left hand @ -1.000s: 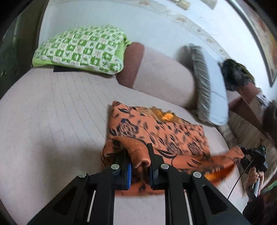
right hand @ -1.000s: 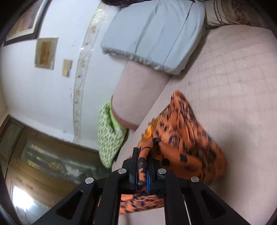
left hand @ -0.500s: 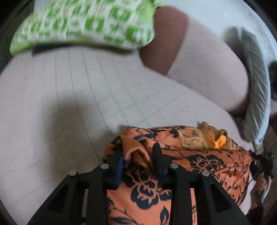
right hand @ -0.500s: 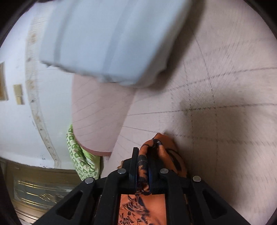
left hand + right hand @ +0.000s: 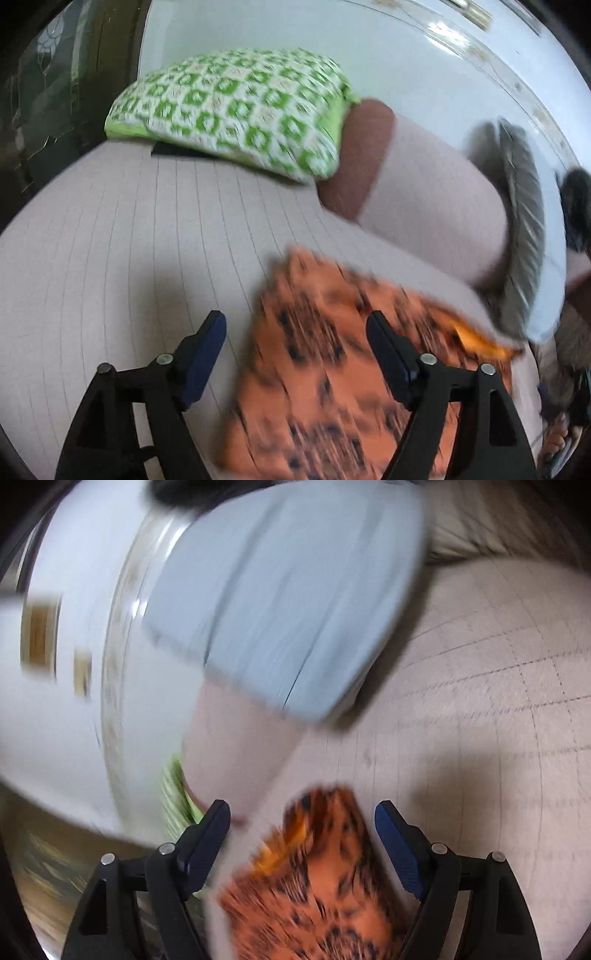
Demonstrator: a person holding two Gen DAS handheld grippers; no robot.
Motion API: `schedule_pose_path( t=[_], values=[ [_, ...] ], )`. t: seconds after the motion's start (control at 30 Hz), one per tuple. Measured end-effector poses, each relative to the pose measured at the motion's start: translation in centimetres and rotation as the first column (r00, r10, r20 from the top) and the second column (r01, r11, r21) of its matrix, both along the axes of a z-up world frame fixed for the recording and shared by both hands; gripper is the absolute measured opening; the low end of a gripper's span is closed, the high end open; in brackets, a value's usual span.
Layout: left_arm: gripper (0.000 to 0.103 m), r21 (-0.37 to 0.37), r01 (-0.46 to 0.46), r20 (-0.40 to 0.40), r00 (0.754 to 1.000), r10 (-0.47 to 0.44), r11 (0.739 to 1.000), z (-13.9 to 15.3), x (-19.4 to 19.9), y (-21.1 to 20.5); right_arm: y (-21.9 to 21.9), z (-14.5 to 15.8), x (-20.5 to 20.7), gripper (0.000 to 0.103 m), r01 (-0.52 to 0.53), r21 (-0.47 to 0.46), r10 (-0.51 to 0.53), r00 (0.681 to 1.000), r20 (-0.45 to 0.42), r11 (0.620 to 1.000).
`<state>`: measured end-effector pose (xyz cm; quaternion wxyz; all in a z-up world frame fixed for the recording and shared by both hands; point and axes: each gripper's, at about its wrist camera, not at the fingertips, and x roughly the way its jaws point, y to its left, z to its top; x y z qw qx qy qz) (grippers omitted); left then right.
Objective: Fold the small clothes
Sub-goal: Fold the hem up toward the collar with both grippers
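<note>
Both grippers now stand with jaws spread wide and nothing between them. Half a second earlier each was pinching a bunched edge of the orange patterned garment (image 5: 325, 369); that hold has since been let go. Left gripper (image 5: 295, 350): the cloth lies on the pale quilted bed cover (image 5: 110, 258) ahead of and below its right finger, with bare cover in front of its left finger. Right gripper (image 5: 303, 834): a folded corner of the same garment (image 5: 321, 867) lies just ahead, between and below the two fingers, apart from both as far as the motion blur allows one to judge. Beyond the left gripper sit a green checked pillow (image 5: 236, 110) and a pink bolster (image 5: 424, 192); beyond the right gripper, a pale blue pillow (image 5: 280, 605). Heavy blur in both views suggests the grippers are drawing back from the cloth. Interpretation: the release marks one fold as laid down, the garment resting as a compact doubled shape on the cover. Whether its edges are aligned cannot be told; a further fold or smoothing pass may yet be needed.
</note>
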<state>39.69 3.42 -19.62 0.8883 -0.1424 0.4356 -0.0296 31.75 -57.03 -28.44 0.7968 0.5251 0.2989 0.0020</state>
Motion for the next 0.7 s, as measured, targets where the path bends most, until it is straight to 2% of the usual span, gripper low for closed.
schedule_pose_path(
  t=[0.1,0.17,0.23,0.3,0.37,0.47,0.53,0.57,0.6,0.63,0.7],
  values=[
    [0.081,-0.032,-0.021,-0.046,0.999,0.020,0.999,-2.5,-4.0,-1.7,7.0,0.9,1.3,0.064,-0.187,-0.122,0.179,0.981,-0.075,0.975],
    [0.081,-0.008,-0.027,-0.095,0.995,0.026,1.000,-4.9,-5.3,-2.7,11.3,0.4,2.6,0.051,-0.291,-0.180,0.266,0.952,-0.153,0.940],
    [0.081,0.030,0.007,-0.163,0.987,-0.002,1.000,-6.7,-4.8,-3.6,16.2,-0.3,4.2,0.037,-0.389,-0.281,0.324,0.912,-0.250,0.878],
    [0.081,0.031,-0.001,-0.166,0.986,0.006,1.000,-7.2,-4.3,-3.7,19.2,-0.6,5.9,0.037,-0.419,-0.319,0.346,0.901,-0.262,0.850],
    [0.081,0.045,0.002,-0.190,0.982,0.007,0.999,-7.7,-3.6,-3.4,20.8,-1.1,8.2,0.037,-0.423,-0.326,0.345,0.898,-0.272,0.845],
    [0.081,0.025,0.012,-0.225,0.974,-0.006,1.000,-8.4,-2.8,-2.8,22.8,-1.6,12.1,0.037,-0.429,-0.346,0.334,0.893,-0.302,0.834],
    [0.082,0.026,0.019,-0.232,0.973,-0.013,0.999,-8.6,-2.2,-2.7,23.9,-2.4,14.8,0.037,-0.468,-0.322,0.366,0.870,-0.330,0.823],
    [0.084,0.032,0.026,-0.237,0.971,-0.018,0.999,-8.5,-2.0,-2.8,24.5,-3.0,16.0,0.037,-0.501,-0.297,0.392,0.847,-0.358,0.813],
    [0.087,0.042,0.036,-0.244,0.970,-0.025,0.998,-8.5,-1.9,-3.1,25.0,-3.5,17.3,0.038,-0.516,-0.310,0.386,0.834,-0.394,0.798],
    [0.088,0.050,0.044,-0.245,0.969,-0.030,0.998,-8.6,-1.6,-3.4,25.4,-3.5,18.4,0.036,-0.516,-0.334,0.372,0.834,-0.407,0.789],
    [0.089,0.069,0.059,-0.247,0.968,-0.040,0.996,-8.7,-1.3,-3.8,25.4,-3.8,20.4,0.024,-0.494,-0.397,0.317,0.844,-0.433,0.773]
  ],
)
